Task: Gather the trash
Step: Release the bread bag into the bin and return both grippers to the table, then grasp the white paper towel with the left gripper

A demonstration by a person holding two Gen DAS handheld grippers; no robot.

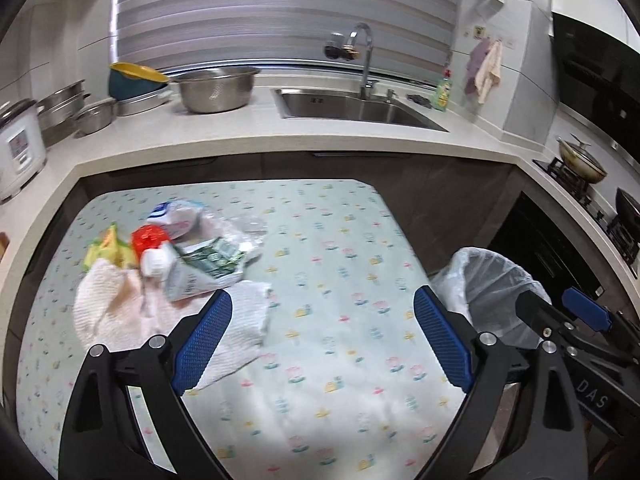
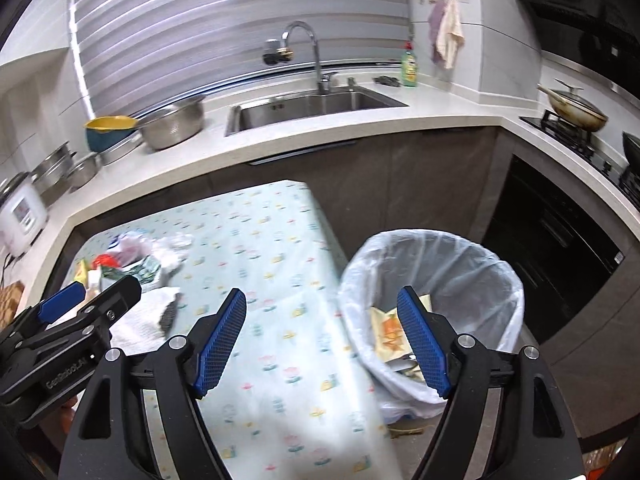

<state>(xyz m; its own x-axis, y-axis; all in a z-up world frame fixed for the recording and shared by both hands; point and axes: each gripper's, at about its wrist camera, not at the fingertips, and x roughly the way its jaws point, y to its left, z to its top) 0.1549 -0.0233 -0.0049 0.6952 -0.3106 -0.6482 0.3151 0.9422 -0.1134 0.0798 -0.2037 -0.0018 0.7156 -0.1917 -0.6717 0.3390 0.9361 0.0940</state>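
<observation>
Before you stands the table (image 1: pixel 340 240), its far edge against the counter (image 1: pixel 240 136).
- On the table's left part: your trash pile (image 1: pixel 180 248), with a paper towel (image 1: pixel 240 332) lying nearest to you and a carton (image 1: pixel 196 272) and wrappers behind it.
- Right of the table, on the floor just beside its edge: the lined bin (image 2: pixel 436 300), with scraps inside.
- On the counter behind the table: the sink (image 1: pixel 352 108) with the tap (image 1: pixel 364 56) at its far side; to its left a large bowl (image 1: pixel 216 88), then stacked pots, then a rice cooker (image 1: pixel 18 148) at far left.
- At far right: the stove (image 1: pixel 576 176), a pan on it.
</observation>
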